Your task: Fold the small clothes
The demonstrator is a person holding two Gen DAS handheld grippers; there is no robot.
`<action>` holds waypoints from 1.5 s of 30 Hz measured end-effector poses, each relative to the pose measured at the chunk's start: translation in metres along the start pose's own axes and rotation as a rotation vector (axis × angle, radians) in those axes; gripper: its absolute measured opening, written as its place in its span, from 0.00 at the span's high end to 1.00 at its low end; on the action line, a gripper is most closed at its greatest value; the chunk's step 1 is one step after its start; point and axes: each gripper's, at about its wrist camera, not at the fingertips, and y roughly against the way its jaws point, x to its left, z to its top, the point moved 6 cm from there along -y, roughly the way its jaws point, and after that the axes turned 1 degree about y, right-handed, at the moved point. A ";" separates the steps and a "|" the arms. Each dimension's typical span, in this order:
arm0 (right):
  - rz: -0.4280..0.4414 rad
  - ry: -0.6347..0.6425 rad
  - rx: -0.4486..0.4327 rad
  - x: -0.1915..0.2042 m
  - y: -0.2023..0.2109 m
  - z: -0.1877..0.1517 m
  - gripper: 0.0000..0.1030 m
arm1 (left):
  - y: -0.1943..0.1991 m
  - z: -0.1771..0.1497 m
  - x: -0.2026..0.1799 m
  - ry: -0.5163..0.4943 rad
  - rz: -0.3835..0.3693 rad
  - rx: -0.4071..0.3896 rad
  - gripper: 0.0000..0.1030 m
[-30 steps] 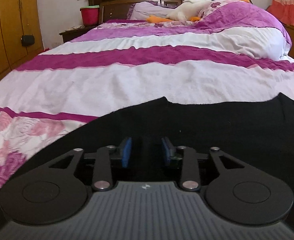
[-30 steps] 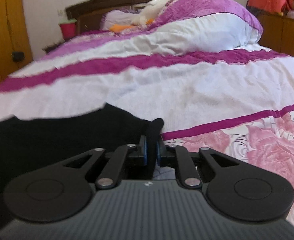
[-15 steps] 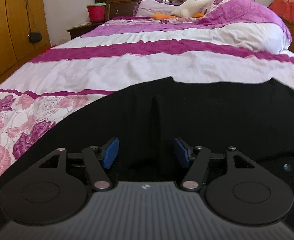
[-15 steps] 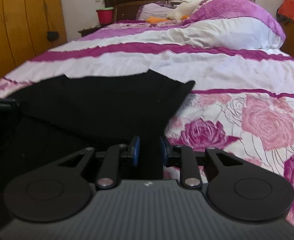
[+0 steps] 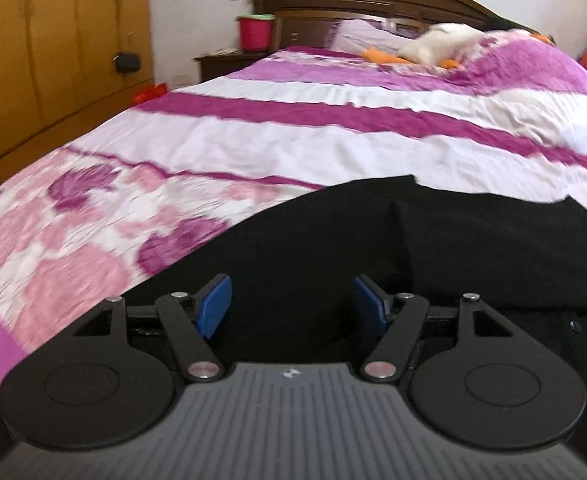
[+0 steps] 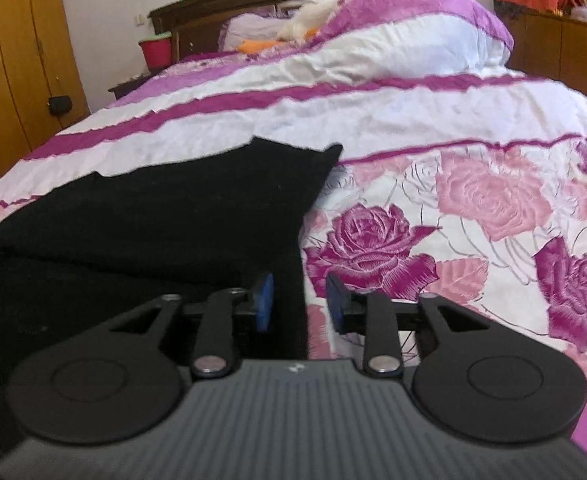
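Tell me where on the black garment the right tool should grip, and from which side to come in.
Take the black garment at its near right side edge, which runs straight between the right tool's open pads. Come in low from the bed's foot, along the quilt, so one pad can slip under the edge. The cloth lies flat and limp, so only an edge offers anything to pinch.

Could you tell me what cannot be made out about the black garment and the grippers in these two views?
- Black fabric garment: its near edge is hidden behind the left gripper body in the left wrist view, and its right side is cut off by the frame.
- Garment type: dark and featureless in both views, so unclear.
- Floral bedspread: motion-blurred in the left view.
- Right gripper: open, straddling the garment's edge; contact is not discernible.
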 end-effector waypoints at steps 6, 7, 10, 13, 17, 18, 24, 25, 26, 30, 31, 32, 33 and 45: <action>0.083 -0.007 -0.020 0.025 0.027 0.000 0.53 | 0.034 -0.016 0.025 0.052 0.040 0.025 0.27; 0.096 0.007 -0.023 0.031 0.030 -0.001 0.53 | 0.038 -0.019 0.026 0.042 0.047 0.029 0.26; 0.113 0.047 -0.025 0.044 0.036 -0.005 0.53 | 0.048 -0.032 0.033 -0.025 0.067 0.060 0.16; 0.120 0.071 -0.019 0.052 0.039 -0.012 0.53 | 0.054 -0.047 0.041 -0.093 0.113 0.078 0.16; 0.116 0.086 0.003 0.059 0.034 -0.022 0.53 | 0.051 -0.067 0.054 -0.122 0.159 0.121 0.16; 0.115 0.082 0.014 0.059 0.032 -0.024 0.53 | 0.048 -0.072 0.058 -0.118 0.170 0.134 0.16; 0.105 0.058 0.048 0.057 0.024 -0.034 0.53 | 0.041 -0.086 0.074 -0.081 0.220 0.117 0.11; 0.103 0.053 0.053 0.056 0.023 -0.036 0.53 | 0.040 -0.087 0.076 -0.078 0.225 0.112 0.11; 0.101 0.046 0.059 0.056 0.022 -0.037 0.53 | 0.039 -0.086 0.076 -0.078 0.232 0.104 0.11; 0.095 0.025 0.067 0.053 0.018 -0.042 0.54 | 0.027 -0.082 0.083 -0.074 0.286 0.052 0.10; 0.094 0.023 0.066 0.053 0.018 -0.043 0.54 | 0.024 -0.081 0.087 -0.066 0.303 0.037 0.10; 0.092 0.021 0.065 0.053 0.018 -0.043 0.54 | 0.021 -0.081 0.090 -0.059 0.316 0.024 0.10; 0.092 0.019 0.064 0.053 0.018 -0.043 0.54 | 0.019 -0.079 0.093 -0.052 0.324 0.018 0.11; 0.089 0.002 0.060 0.054 0.018 -0.042 0.54 | 0.018 -0.047 0.105 0.044 0.311 -0.053 0.88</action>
